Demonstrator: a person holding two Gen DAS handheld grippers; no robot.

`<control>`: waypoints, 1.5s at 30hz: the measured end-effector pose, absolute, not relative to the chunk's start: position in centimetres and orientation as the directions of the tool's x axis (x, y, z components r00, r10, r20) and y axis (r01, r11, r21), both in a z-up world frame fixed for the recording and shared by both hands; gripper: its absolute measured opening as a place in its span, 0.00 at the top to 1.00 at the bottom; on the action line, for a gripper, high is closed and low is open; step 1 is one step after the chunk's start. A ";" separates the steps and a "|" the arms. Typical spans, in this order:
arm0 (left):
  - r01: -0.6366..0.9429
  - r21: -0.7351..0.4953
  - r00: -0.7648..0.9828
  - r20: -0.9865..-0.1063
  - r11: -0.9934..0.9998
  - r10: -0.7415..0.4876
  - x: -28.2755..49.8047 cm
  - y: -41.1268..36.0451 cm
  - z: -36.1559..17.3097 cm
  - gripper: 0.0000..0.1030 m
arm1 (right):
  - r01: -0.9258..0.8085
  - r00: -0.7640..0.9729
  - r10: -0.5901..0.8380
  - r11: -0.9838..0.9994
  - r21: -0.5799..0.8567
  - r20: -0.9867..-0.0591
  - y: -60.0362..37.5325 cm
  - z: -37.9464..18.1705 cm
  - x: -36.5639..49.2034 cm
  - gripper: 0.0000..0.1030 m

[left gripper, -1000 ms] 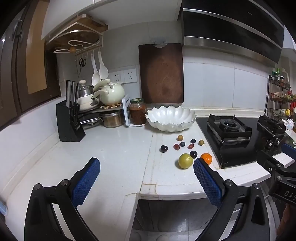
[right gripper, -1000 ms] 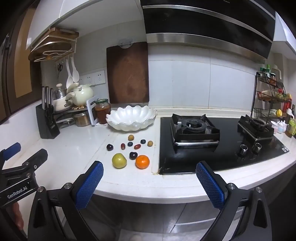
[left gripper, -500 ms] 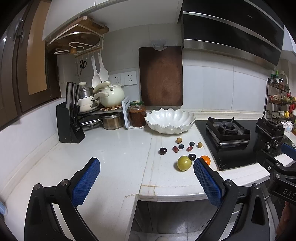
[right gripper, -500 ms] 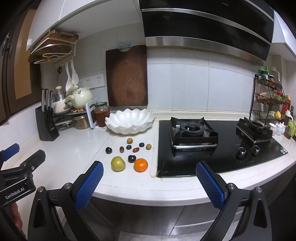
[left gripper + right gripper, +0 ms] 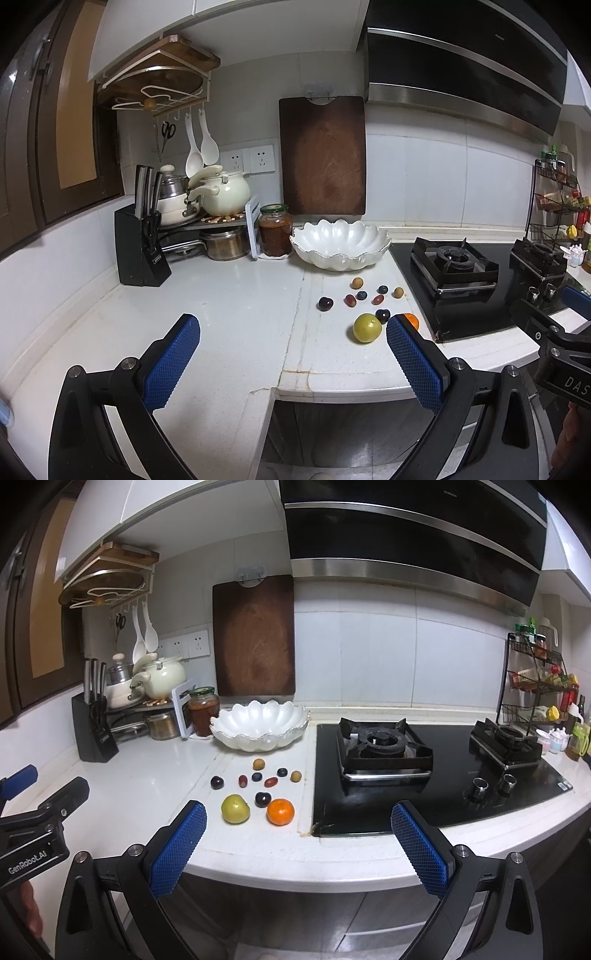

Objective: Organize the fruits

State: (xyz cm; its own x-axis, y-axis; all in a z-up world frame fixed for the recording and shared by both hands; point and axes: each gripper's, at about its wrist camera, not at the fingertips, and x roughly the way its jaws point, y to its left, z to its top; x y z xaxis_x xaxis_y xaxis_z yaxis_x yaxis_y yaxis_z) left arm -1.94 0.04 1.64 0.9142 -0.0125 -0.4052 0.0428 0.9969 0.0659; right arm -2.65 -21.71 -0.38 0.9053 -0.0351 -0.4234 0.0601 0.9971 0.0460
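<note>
Several fruits lie on the white counter in front of a white scalloped bowl (image 5: 260, 727), also in the left wrist view (image 5: 340, 245). A yellow-green fruit (image 5: 235, 808) (image 5: 366, 328), an orange (image 5: 280, 811) (image 5: 412, 320) partly hidden behind my left finger, a dark plum (image 5: 263, 798) and several small dark, red and tan fruits (image 5: 271, 782) lie there. The bowl looks empty. My left gripper (image 5: 291, 354) is open and empty, back from the counter edge. My right gripper (image 5: 299, 840) is open and empty, also short of the fruits.
A black gas hob (image 5: 424, 771) sits right of the fruits. A jar (image 5: 204, 710), pots (image 5: 162, 674) and a knife block (image 5: 92, 731) stand at the back left. A cutting board (image 5: 255, 635) leans on the wall. A spice rack (image 5: 535, 679) stands far right.
Both grippers have drawn back and risen slightly; the fruits and bowl appear a little farther away and lower in view. Nothing on the counter moved.
</note>
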 end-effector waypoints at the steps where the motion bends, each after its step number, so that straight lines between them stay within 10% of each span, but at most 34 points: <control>1: 0.043 0.066 0.915 -0.404 0.997 -0.012 -2.0 0.0 1.7 0.00 | 0.061 0.905 -0.036 0.997 0.046 -0.423 -21.7 -0.4 -2.7 0.01; 45: 0.045 0.058 0.916 -0.400 0.997 -0.018 -2.5 -0.6 2.1 0.00 | 0.056 0.911 -0.029 0.997 0.055 -0.412 -21.7 0.0 -3.0 0.01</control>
